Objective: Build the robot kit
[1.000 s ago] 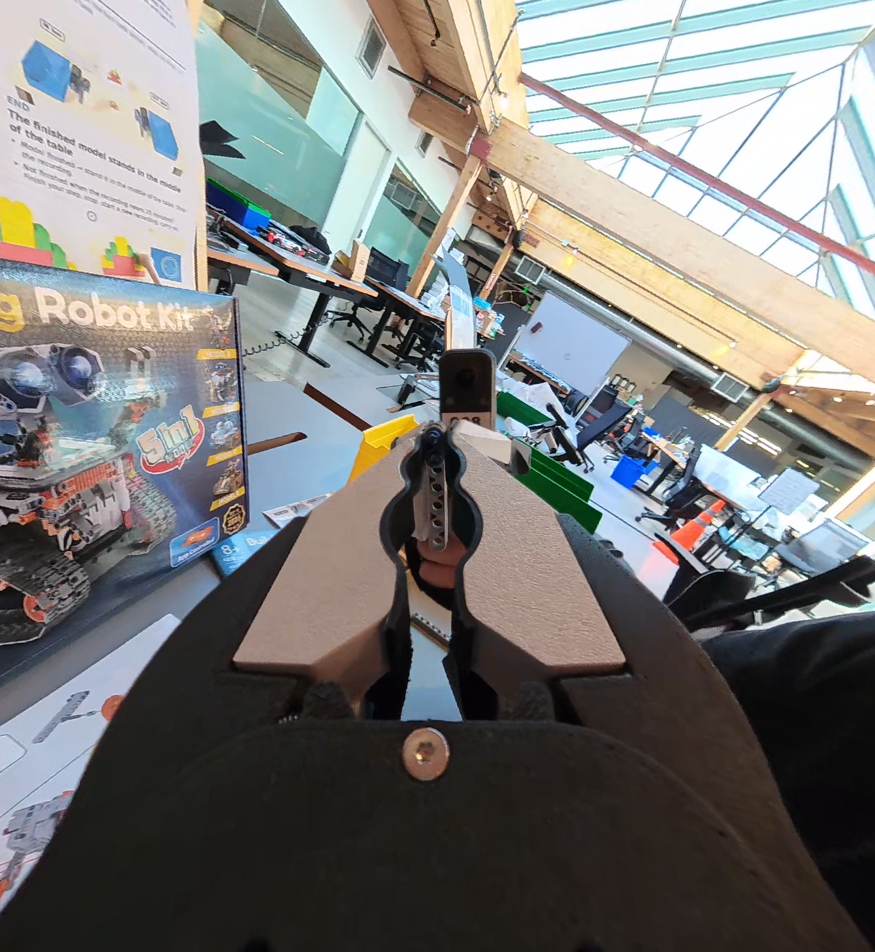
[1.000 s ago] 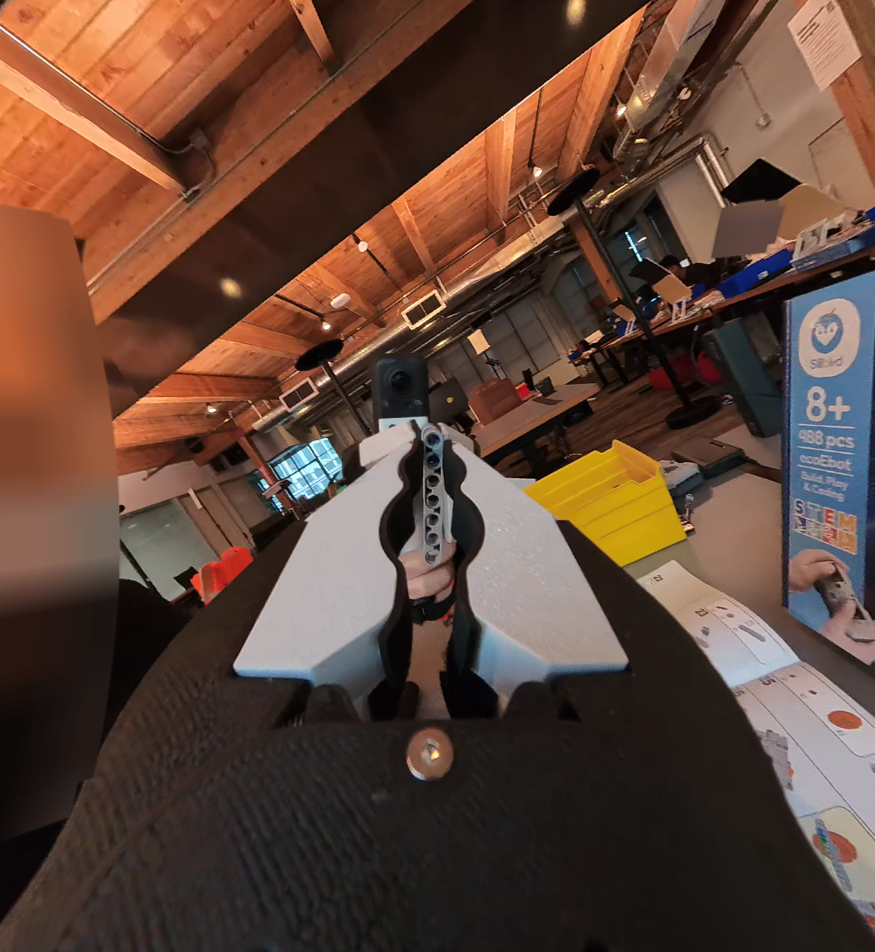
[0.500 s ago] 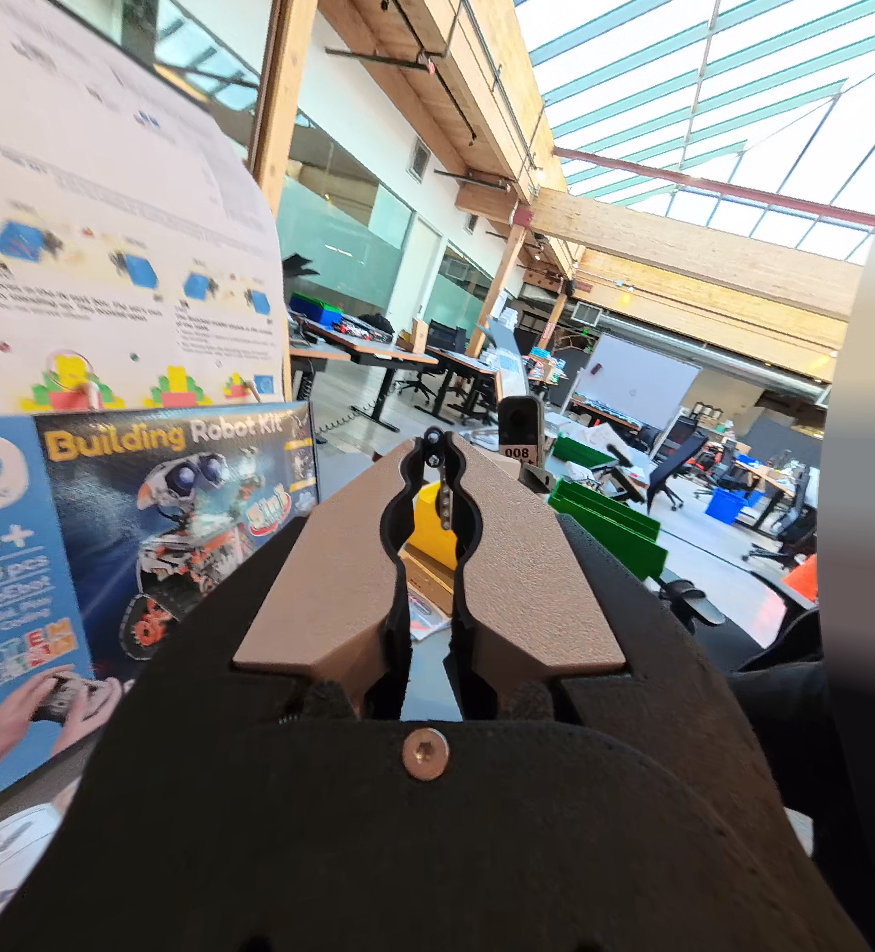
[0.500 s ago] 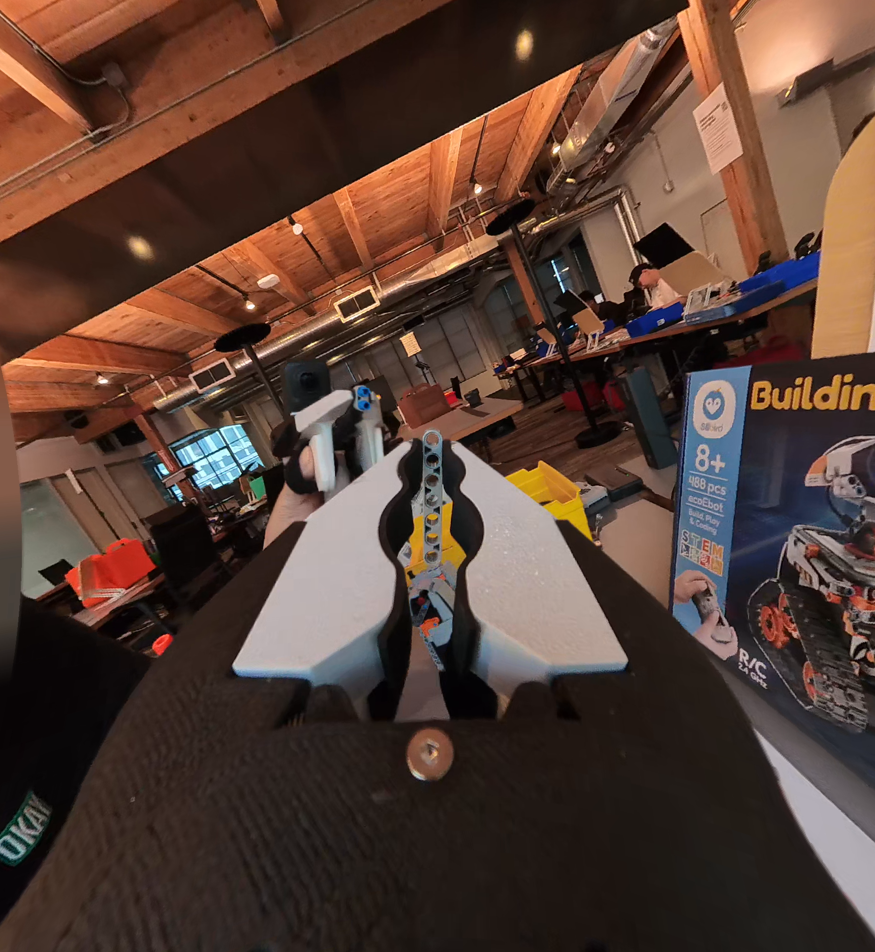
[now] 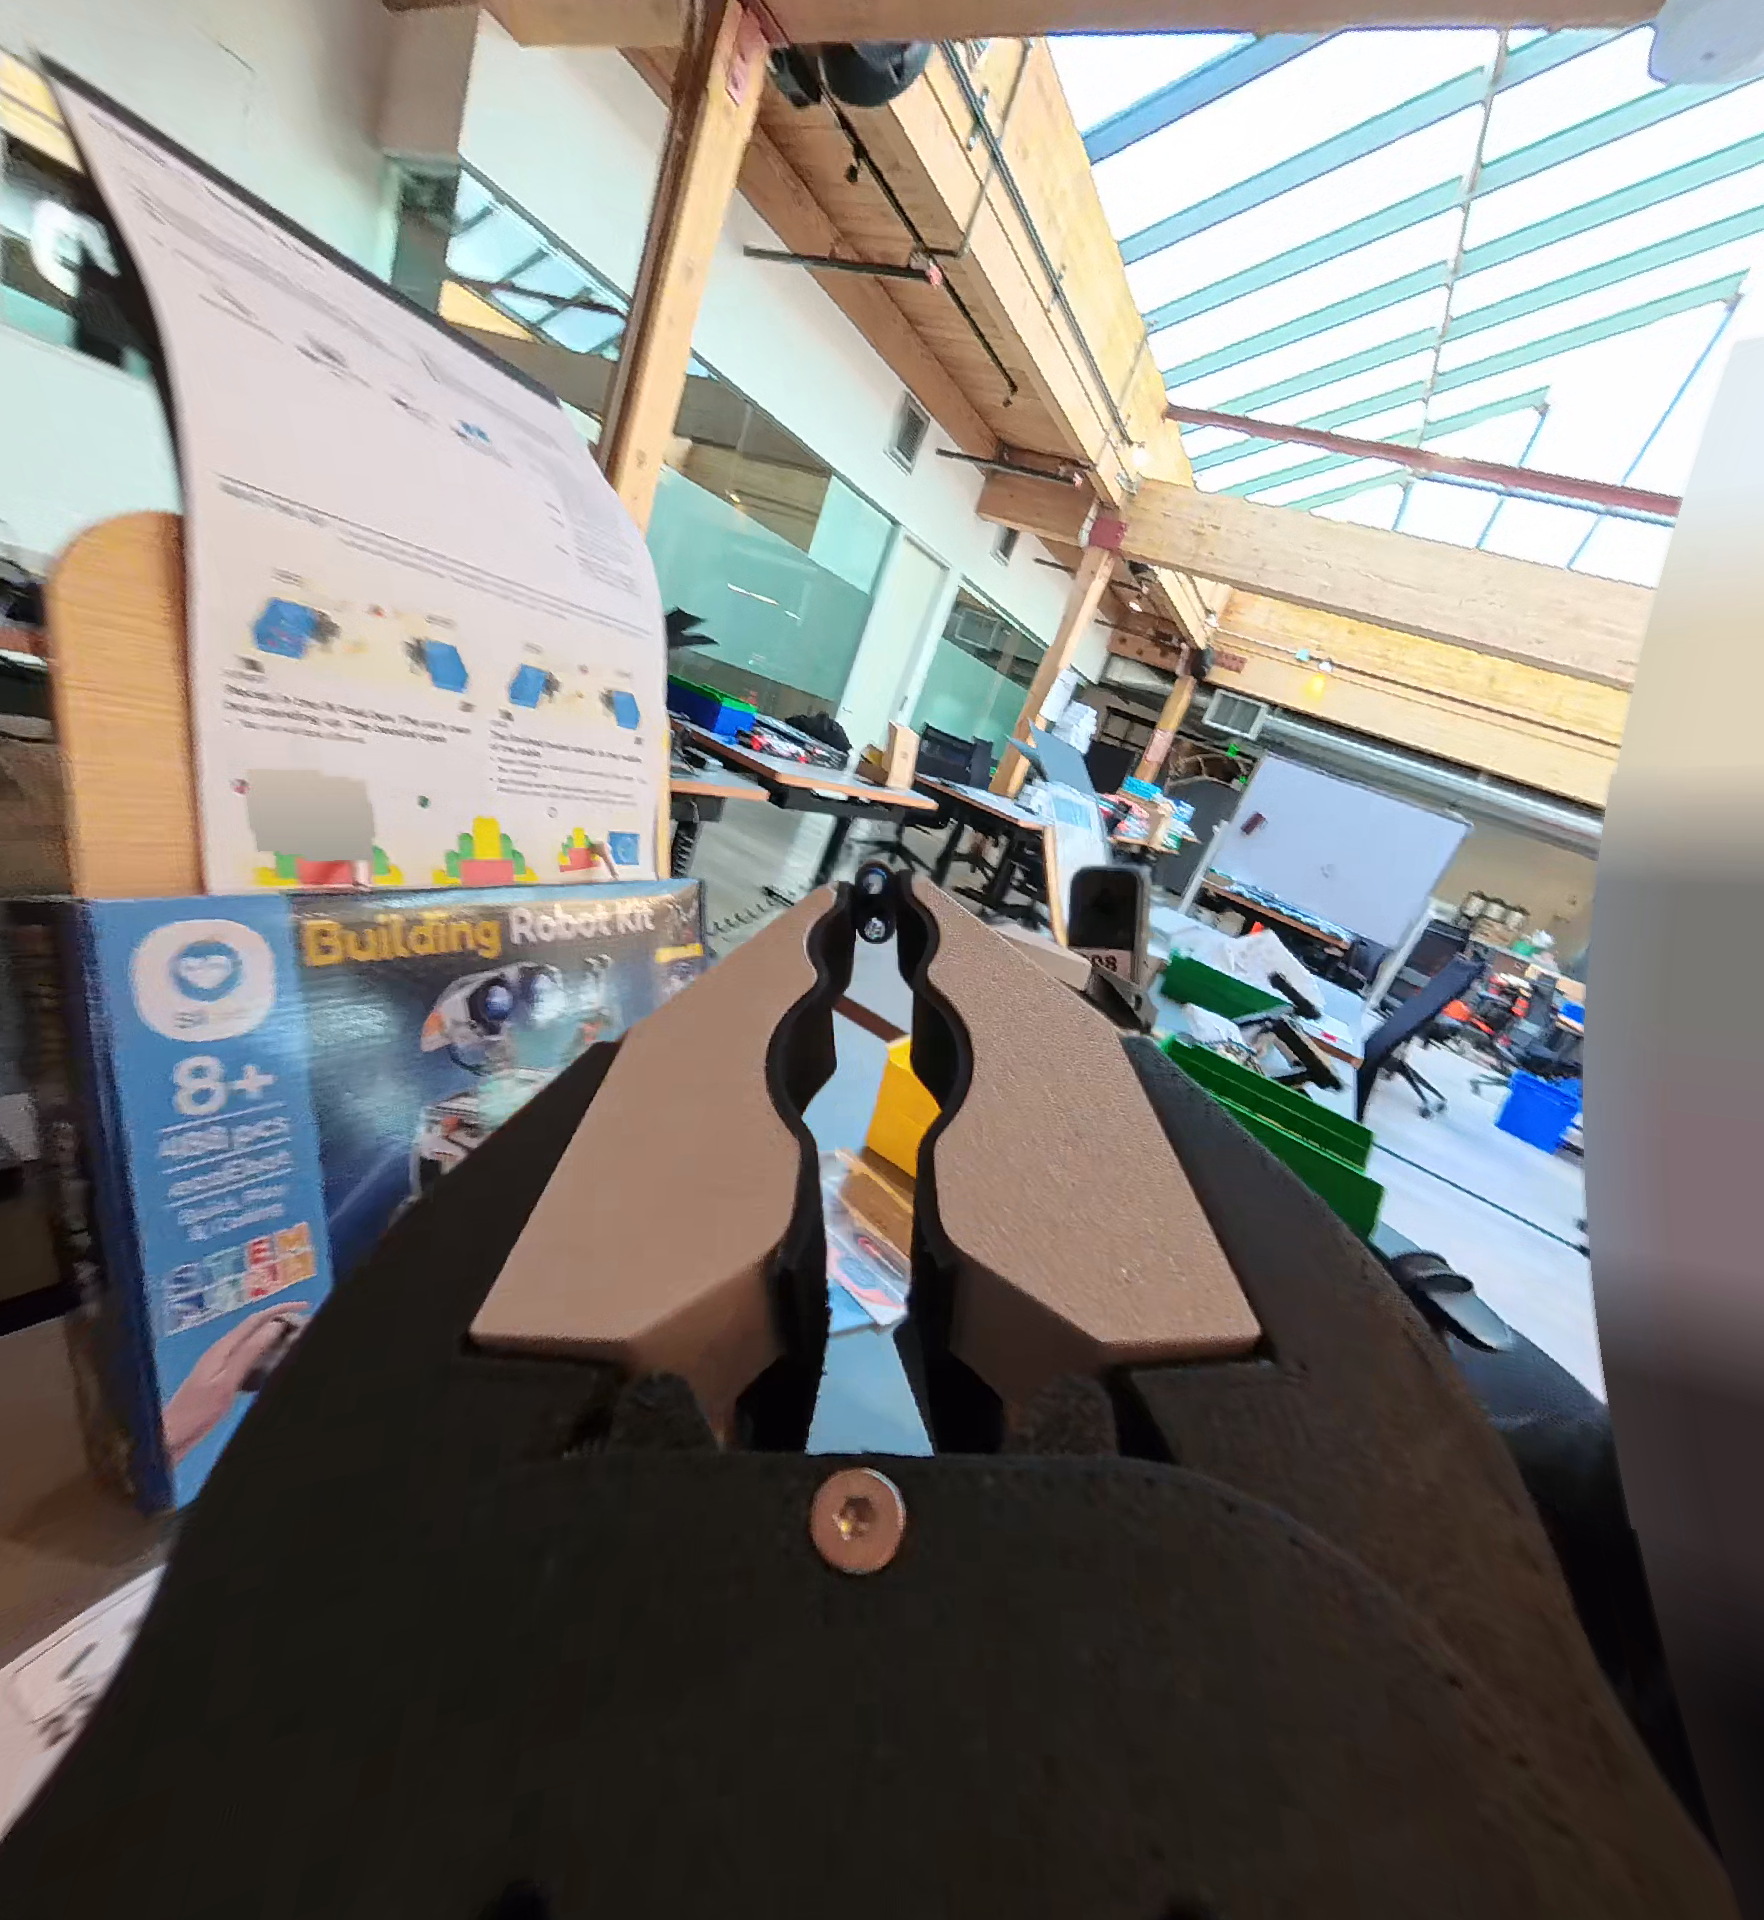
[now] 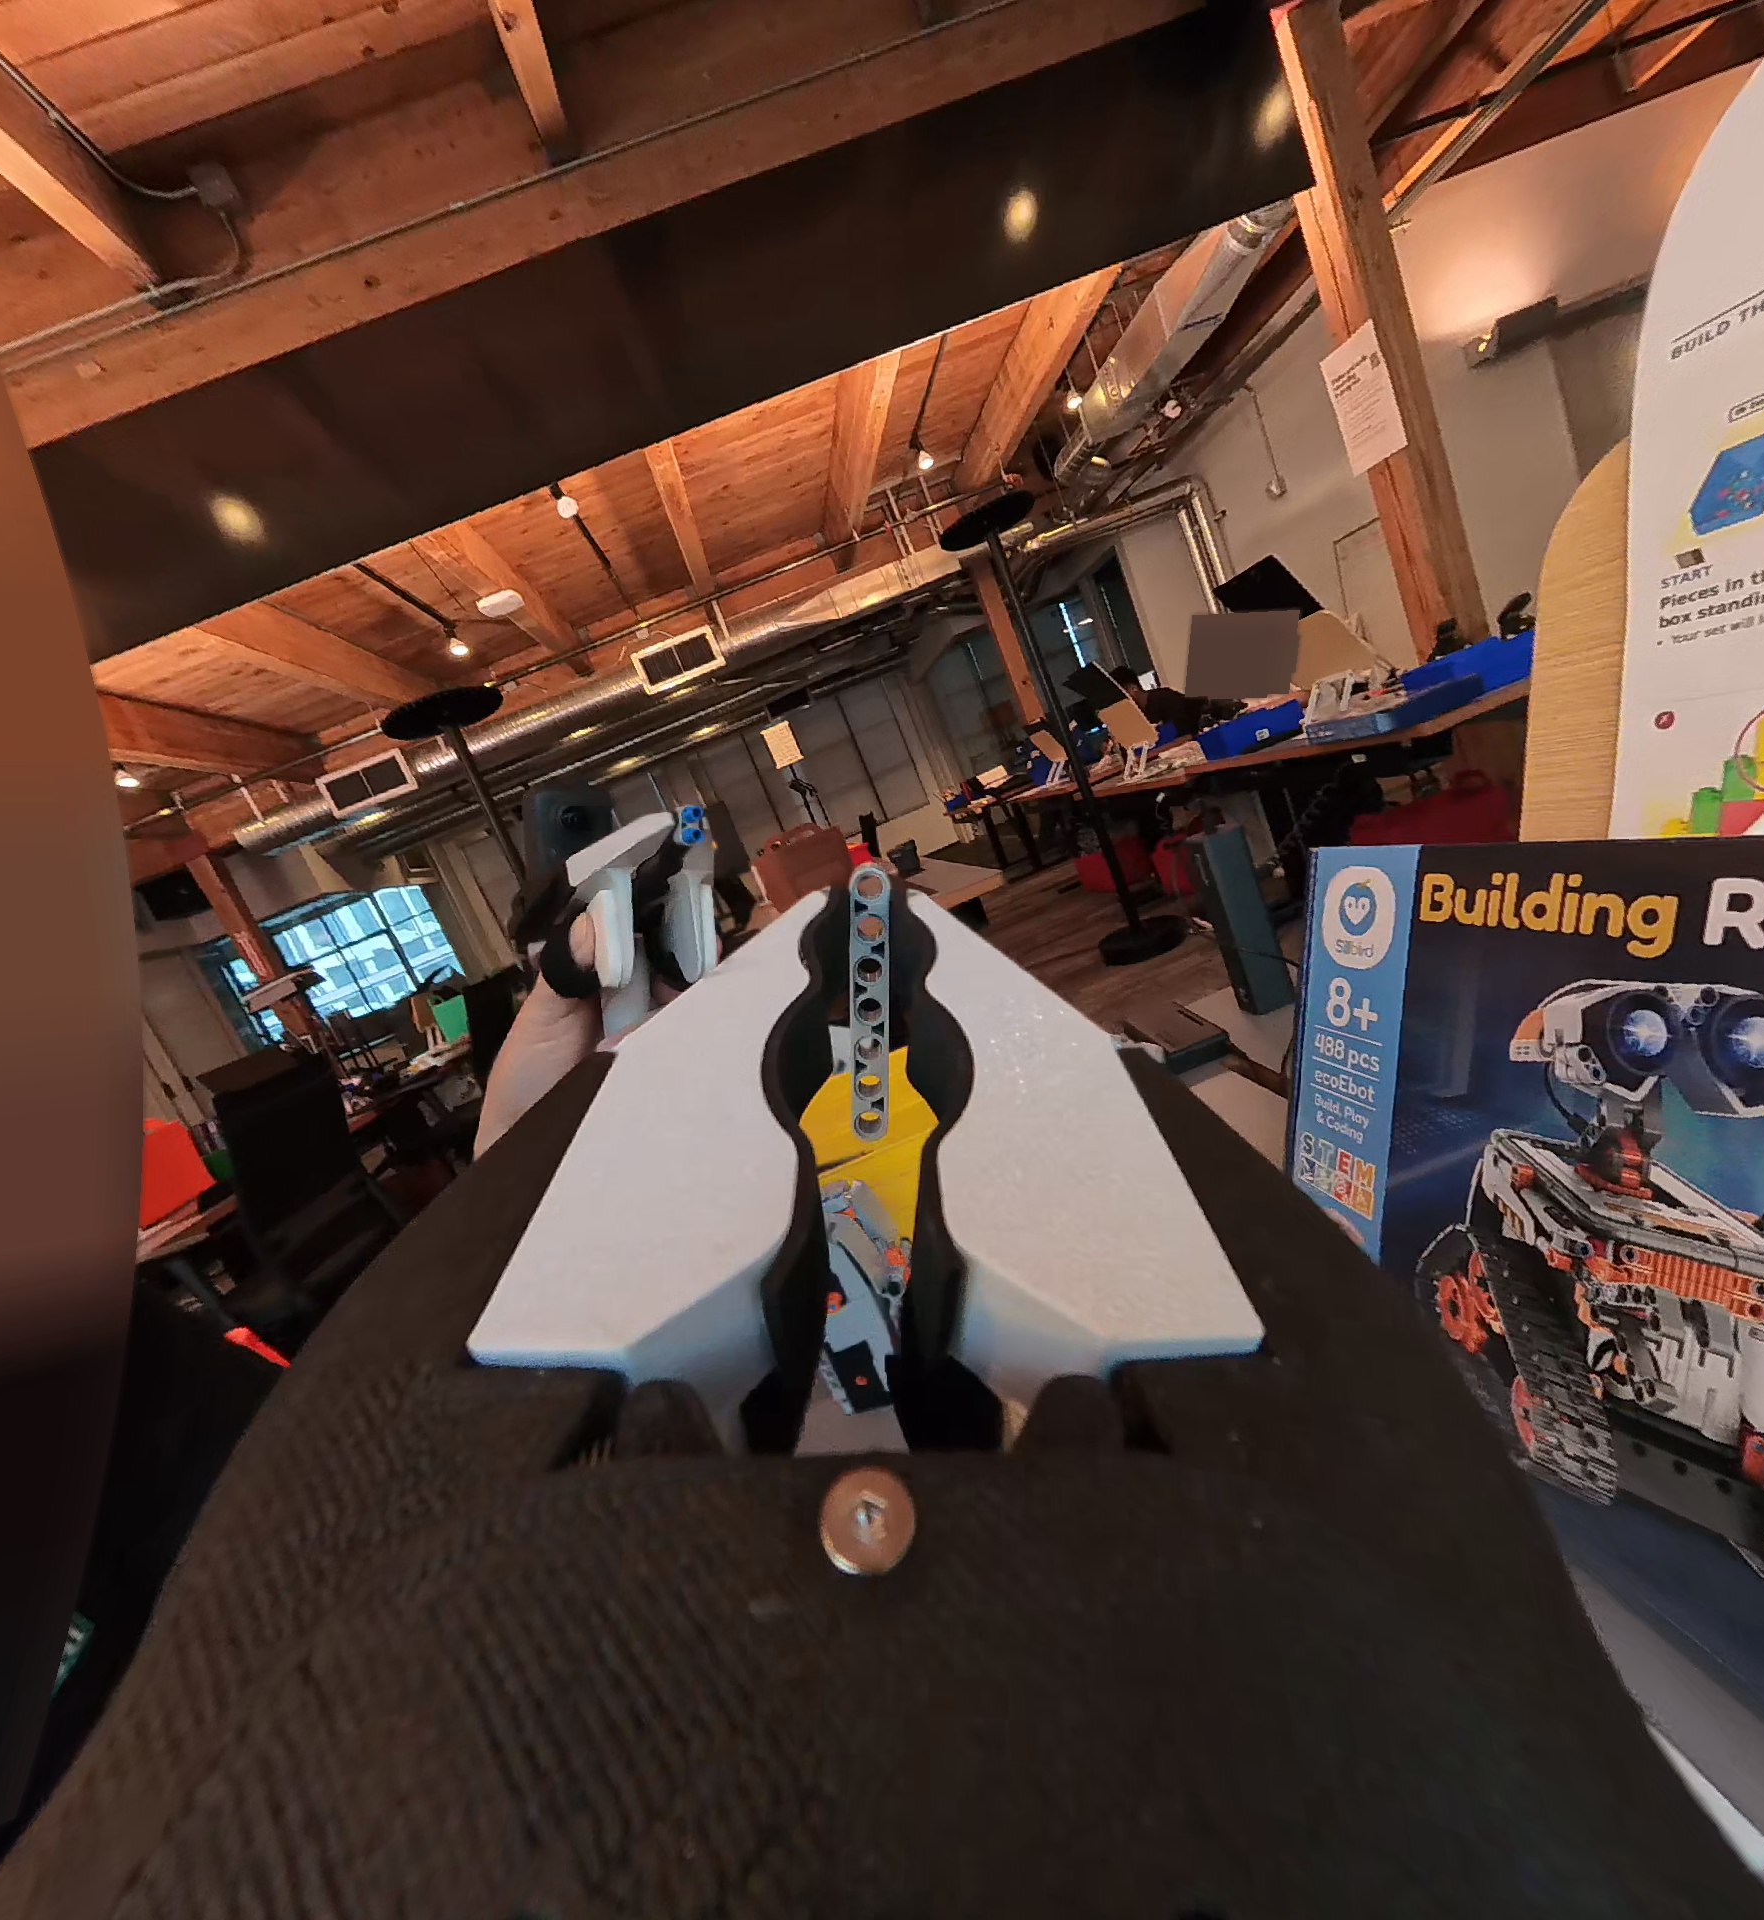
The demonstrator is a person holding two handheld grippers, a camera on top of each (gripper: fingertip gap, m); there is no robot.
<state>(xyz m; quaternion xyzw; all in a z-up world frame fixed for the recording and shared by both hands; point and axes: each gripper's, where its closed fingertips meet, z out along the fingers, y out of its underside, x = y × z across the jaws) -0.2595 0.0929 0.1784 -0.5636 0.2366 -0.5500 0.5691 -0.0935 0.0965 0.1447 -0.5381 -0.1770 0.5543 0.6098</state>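
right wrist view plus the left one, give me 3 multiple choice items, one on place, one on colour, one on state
1. In the right wrist view, where does the printed cardboard kit box stand relative to the right gripper?
A. to its right
B. to its left
C. directly under it

2. What colour is the plastic bin seen between the right gripper's fingers?
A. red
B. yellow
C. white

3. What state is the left gripper in?
A. wide open, empty
B. out of view
C. shut on a small black pin

Answers:
1 A: the box fills the right edge of the view.
2 B: yellow shows behind the long grey holed beam.
3 C: the fingertips pinch the pin.
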